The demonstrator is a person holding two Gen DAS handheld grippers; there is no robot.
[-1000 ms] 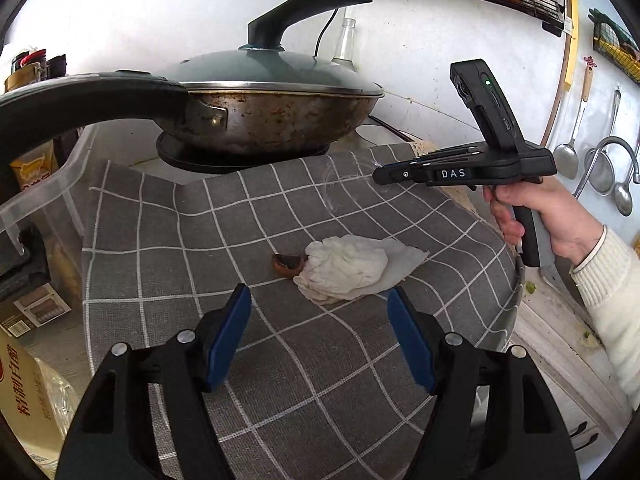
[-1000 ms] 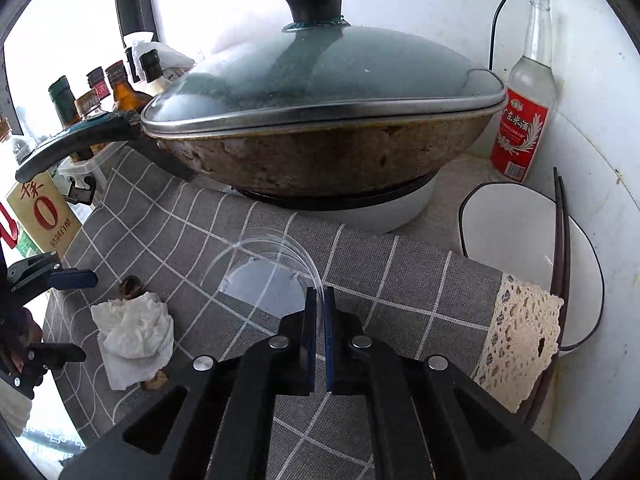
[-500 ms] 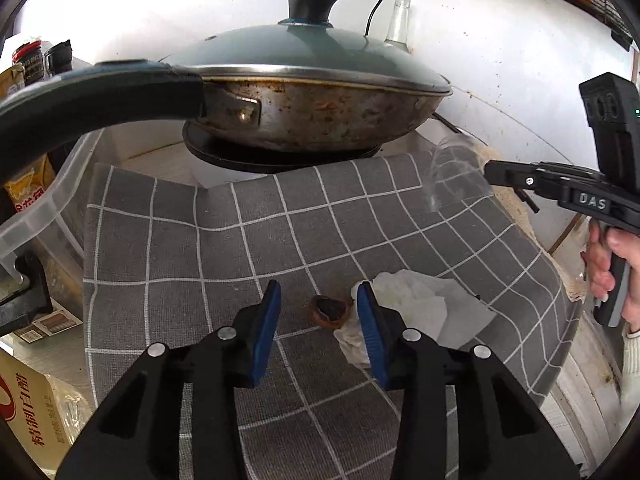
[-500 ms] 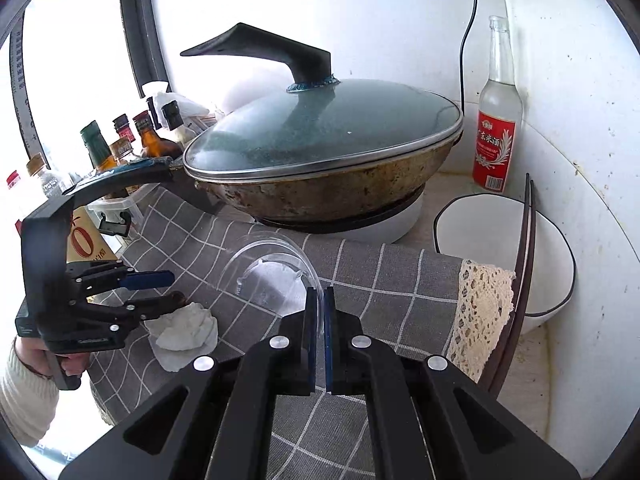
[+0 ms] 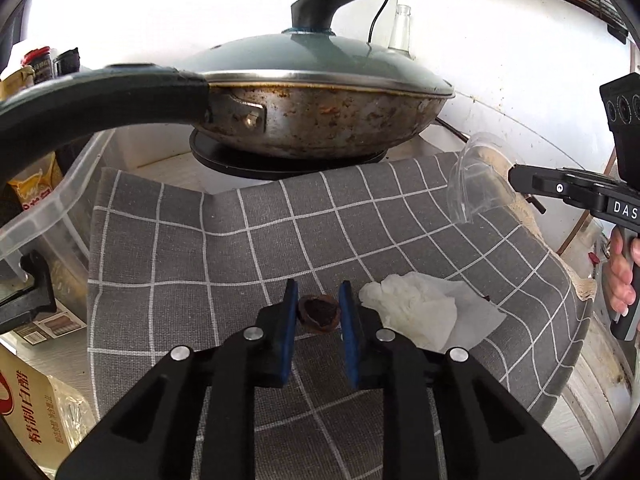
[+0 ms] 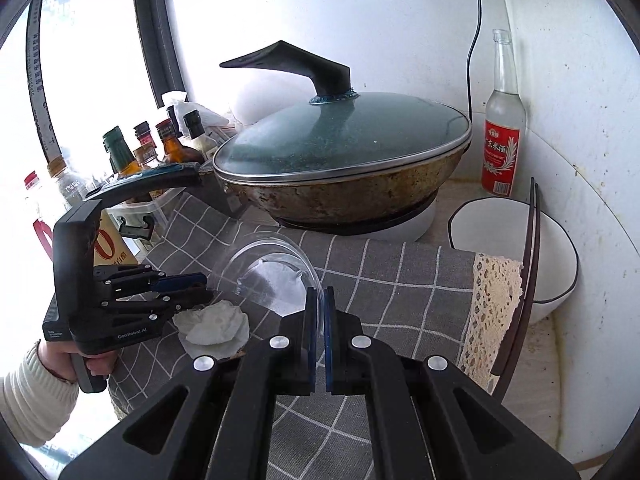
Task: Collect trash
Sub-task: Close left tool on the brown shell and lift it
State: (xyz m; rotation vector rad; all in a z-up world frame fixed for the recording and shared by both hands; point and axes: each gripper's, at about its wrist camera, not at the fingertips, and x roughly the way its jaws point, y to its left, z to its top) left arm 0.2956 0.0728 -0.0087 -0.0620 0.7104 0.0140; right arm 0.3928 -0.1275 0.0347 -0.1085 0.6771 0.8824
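Note:
A small brown shell (image 5: 319, 314) lies on the grey checked cloth (image 5: 240, 240). My left gripper (image 5: 318, 308) has its blue pads on both sides of the shell, and its jaws are closing and touch it. Right of the shell lies a crumpled white tissue (image 5: 420, 312), also seen as the tissue (image 6: 214, 322) in the right wrist view. My right gripper (image 6: 319, 300) is shut on the rim of a clear plastic cup (image 6: 276, 276), held above the cloth. The left wrist view shows that cup (image 5: 474, 184) at the right gripper's tip (image 5: 516, 178). The left gripper (image 6: 206, 290) sits low by the tissue.
A lidded pan (image 5: 320, 120) on a cooker stands behind the cloth, its long handle (image 5: 100, 96) reaching left. A glass bottle (image 6: 502, 140) and a white bowl (image 6: 512, 248) with chopsticks are at the right. Sauce bottles (image 6: 160, 148) and a clear bin (image 5: 48, 208) stand left.
My left gripper moved forward over the brown shell and its jaws narrowed from wide apart to either side of it. My right gripper rose and drew back with the cup.

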